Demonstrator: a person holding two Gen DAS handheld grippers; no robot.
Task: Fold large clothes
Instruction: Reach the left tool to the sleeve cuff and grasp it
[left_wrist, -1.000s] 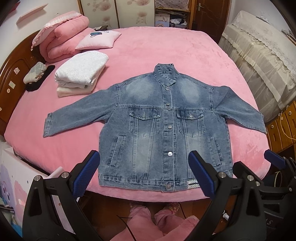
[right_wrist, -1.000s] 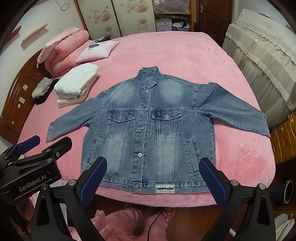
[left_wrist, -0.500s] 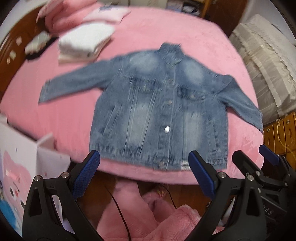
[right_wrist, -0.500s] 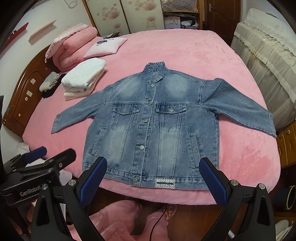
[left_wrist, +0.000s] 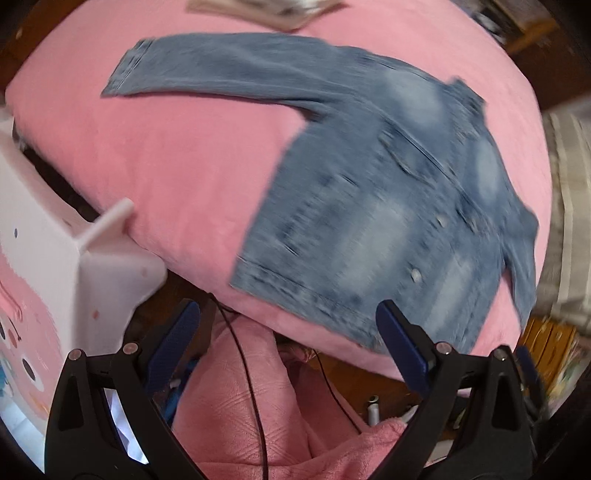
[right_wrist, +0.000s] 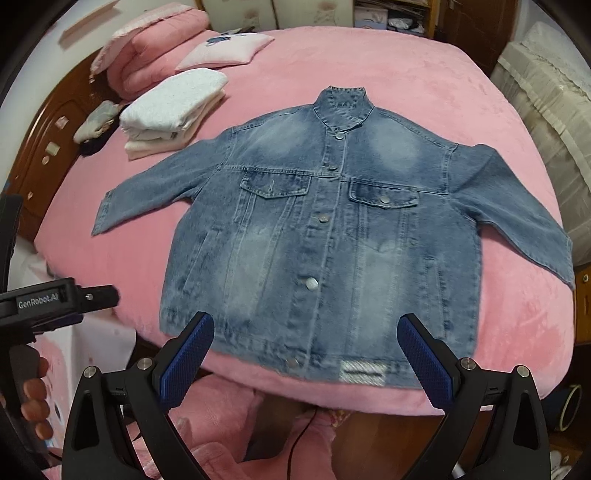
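You are at the approach step, nothing folded yet: the denim jacket (right_wrist: 325, 236) lies flat, buttoned, on the pink bed (right_wrist: 388, 74), and your left tool (left_wrist: 288, 343) and right tool (right_wrist: 306, 354), both wide open and empty, must next reach its sleeves.

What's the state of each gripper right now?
Left gripper: jaws open, holding nothing.
Right gripper: jaws open, holding nothing, short of the denim jacket.
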